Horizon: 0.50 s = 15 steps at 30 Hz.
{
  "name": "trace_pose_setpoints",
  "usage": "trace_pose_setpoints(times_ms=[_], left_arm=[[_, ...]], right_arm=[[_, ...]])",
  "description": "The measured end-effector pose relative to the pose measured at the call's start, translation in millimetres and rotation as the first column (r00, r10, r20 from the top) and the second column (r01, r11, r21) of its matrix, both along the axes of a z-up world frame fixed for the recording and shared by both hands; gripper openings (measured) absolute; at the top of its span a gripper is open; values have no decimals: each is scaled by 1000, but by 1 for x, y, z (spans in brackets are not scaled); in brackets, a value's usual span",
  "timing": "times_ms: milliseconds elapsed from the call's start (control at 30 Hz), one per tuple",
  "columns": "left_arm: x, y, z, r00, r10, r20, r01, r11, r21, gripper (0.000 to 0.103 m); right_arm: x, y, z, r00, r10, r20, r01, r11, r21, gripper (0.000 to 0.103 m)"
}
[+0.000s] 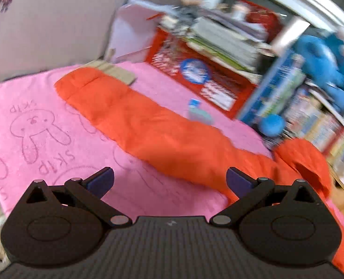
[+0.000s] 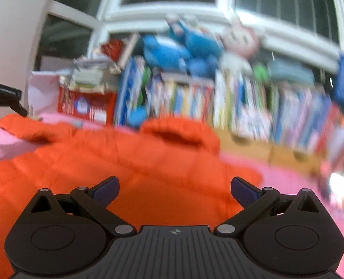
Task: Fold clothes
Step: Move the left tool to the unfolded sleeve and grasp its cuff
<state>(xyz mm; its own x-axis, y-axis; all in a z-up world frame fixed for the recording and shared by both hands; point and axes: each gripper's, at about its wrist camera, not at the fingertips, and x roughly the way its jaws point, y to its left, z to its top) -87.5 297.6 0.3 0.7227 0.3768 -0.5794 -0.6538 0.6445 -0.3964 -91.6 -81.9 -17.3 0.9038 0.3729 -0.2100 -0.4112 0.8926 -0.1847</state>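
We hold both grippers, left (image 1: 169, 181) and right (image 2: 174, 189), wide and empty over the orange garment (image 1: 153, 137) on the pink towel (image 1: 32, 107), probably lining up a fold.

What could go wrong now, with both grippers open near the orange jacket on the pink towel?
1. The orange jacket looks puffy and smooth; a folded part may spring back open.
2. A low grasp by the left gripper could pinch the pink towel too.
3. The small blue box lies beside the jacket; dragging fabric may push it.
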Motion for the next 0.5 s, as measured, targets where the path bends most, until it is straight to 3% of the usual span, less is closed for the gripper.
trace_pose_setpoints(times_ms=[100, 233, 333, 500], left_arm=[[12, 12, -9, 999, 35, -19, -36, 999, -35, 103], [18, 21, -23, 998, 60, -22, -62, 993, -102, 103], [20, 24, -30, 998, 68, 5, -68, 994, -85, 103], [25, 35, -38, 989, 108, 101, -98, 990, -101, 103]], right_arm=[[35, 10, 3, 999, 47, 20, -48, 999, 9, 103], [72, 10, -7, 997, 4, -80, 2, 997, 83, 103], [85, 7, -15, 985, -24, -172, 43, 994, 104, 103], [92, 5, -19, 975, -53, -218, 78, 991, 109, 103]])
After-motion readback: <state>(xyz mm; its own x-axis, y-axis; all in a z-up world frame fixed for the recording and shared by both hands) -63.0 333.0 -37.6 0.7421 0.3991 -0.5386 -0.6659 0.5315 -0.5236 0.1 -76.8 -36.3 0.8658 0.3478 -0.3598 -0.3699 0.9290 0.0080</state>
